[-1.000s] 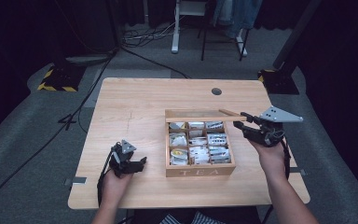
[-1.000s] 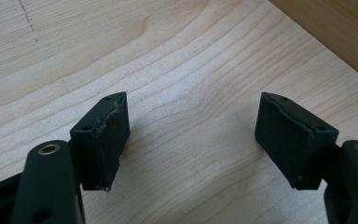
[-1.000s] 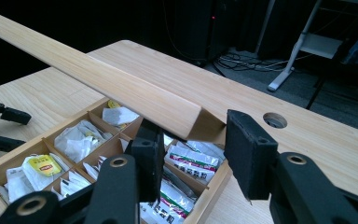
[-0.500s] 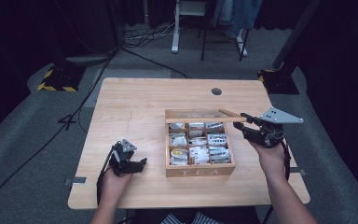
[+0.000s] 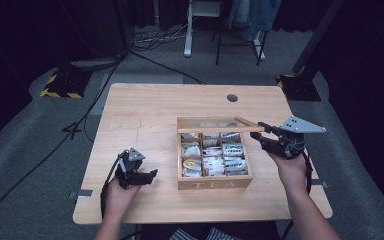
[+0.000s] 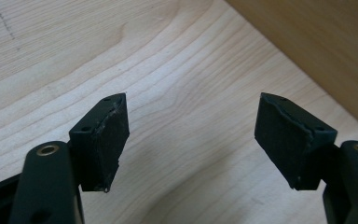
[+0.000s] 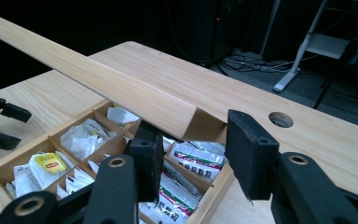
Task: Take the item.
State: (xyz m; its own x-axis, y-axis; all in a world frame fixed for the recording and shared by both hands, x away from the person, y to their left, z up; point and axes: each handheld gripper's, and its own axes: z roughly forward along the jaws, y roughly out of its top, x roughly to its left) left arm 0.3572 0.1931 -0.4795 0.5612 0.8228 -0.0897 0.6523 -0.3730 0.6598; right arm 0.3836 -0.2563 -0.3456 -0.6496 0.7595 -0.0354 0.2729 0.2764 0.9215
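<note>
My right tongs (image 5: 263, 126) pinch the corner of the tea box lid (image 5: 215, 125), holding it raised so the tea bags (image 5: 212, 161) in the compartments can be reached. My left tongs (image 5: 150, 174) rest spread and empty on the surface (image 5: 150, 110), beside the tea box (image 5: 215, 183).

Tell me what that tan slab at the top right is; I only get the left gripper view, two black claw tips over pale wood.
Observer: It is the side of a wooden box with TEA lettered on its front.
Operator: Is it open?
Observer: Yes. The right claw grips a corner of the lid and holds it raised.
Operator: Anything inside?
Observer: Tea bags sorted into compartments, one with a yellow label.
</note>
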